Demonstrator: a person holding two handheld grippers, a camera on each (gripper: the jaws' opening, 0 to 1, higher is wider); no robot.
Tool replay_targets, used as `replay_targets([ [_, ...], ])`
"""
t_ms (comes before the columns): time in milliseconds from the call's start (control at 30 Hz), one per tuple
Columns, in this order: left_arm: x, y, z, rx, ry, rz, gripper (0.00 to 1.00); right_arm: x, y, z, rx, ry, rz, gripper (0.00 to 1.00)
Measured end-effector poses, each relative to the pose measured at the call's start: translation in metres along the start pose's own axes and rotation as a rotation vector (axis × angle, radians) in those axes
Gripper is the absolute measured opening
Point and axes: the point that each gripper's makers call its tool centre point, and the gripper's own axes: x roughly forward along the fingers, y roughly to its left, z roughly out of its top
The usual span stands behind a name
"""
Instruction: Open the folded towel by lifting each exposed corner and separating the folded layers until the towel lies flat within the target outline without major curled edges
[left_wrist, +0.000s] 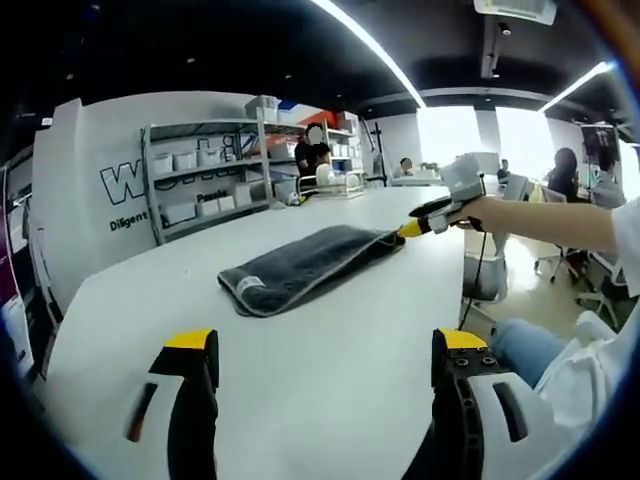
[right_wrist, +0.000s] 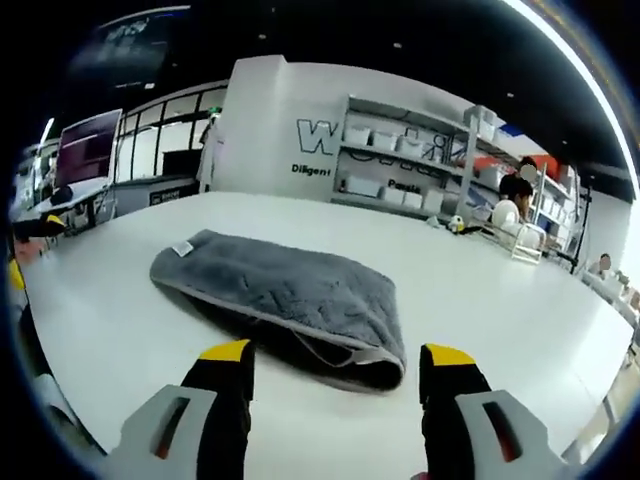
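The dark grey towel (right_wrist: 285, 295) is folded into a long strip on the white table (right_wrist: 110, 330), small tag at one end, layered edges gaping at the other. The right gripper (right_wrist: 337, 362) sits just short of that gaping end, jaws wide apart. The left gripper (left_wrist: 325, 345) hangs back, also wide open. Shelves (left_wrist: 205, 175) with bins stand behind the table.

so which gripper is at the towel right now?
The right gripper, jaws open at the towel's open-layered end. The left gripper sits back, short of the white-tagged end.
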Motion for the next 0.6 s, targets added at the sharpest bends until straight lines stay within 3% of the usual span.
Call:
replay_targets([
  [400,0.02,0.019,0.012,-0.005,-0.02,0.021,0.87,-0.013,0.049,0.005,-0.023,0.021,0.081,0.91],
  [600,0.025,0.017,0.017,-0.002,-0.032,0.0,0.87,-0.017,0.053,0.01,-0.016,0.03,0.113,0.99],
])
